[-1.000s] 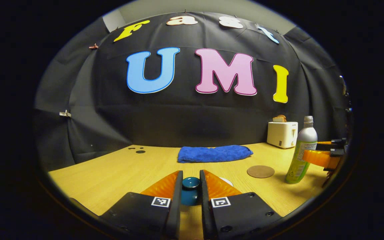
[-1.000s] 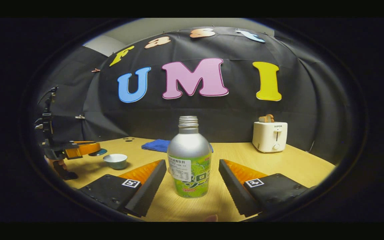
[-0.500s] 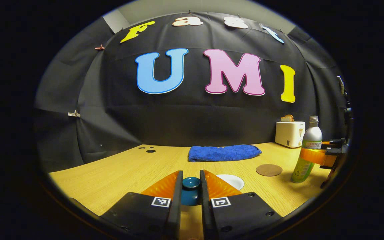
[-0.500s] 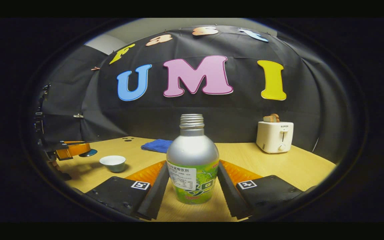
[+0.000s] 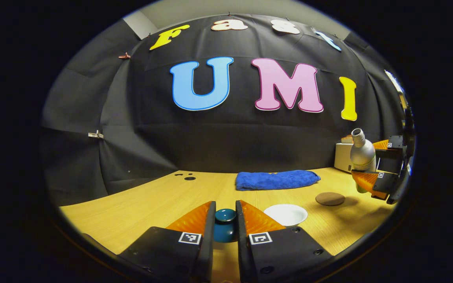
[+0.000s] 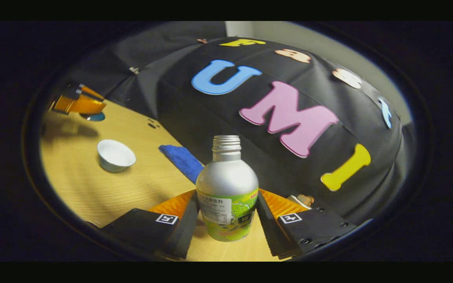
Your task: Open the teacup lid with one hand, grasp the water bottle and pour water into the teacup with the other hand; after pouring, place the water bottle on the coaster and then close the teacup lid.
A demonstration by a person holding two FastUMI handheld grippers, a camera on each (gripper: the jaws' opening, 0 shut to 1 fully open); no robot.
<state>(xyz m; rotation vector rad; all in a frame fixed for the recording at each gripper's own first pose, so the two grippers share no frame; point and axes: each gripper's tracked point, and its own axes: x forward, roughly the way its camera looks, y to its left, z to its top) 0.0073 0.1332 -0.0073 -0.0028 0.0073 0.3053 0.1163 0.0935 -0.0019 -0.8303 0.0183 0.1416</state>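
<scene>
My left gripper is shut on the dark teal teacup lid, held above the wooden table. The white teacup stands uncovered just to its right; in the right gripper view the teacup sits at the left. My right gripper is shut on the silver water bottle with a green label and no cap. In the left gripper view the water bottle hangs off the table at the far right, leaning left, held by the right gripper. The round brown coaster lies between cup and bottle.
A folded blue towel lies at the back of the table. A white toaster stands at the back right, partly behind the bottle. In the right gripper view, the left gripper hovers at the upper left.
The right gripper closed on the bottle, then lifted it off the table and tilted it to the left. The left gripper has swung left with the lid, baring the cup.
</scene>
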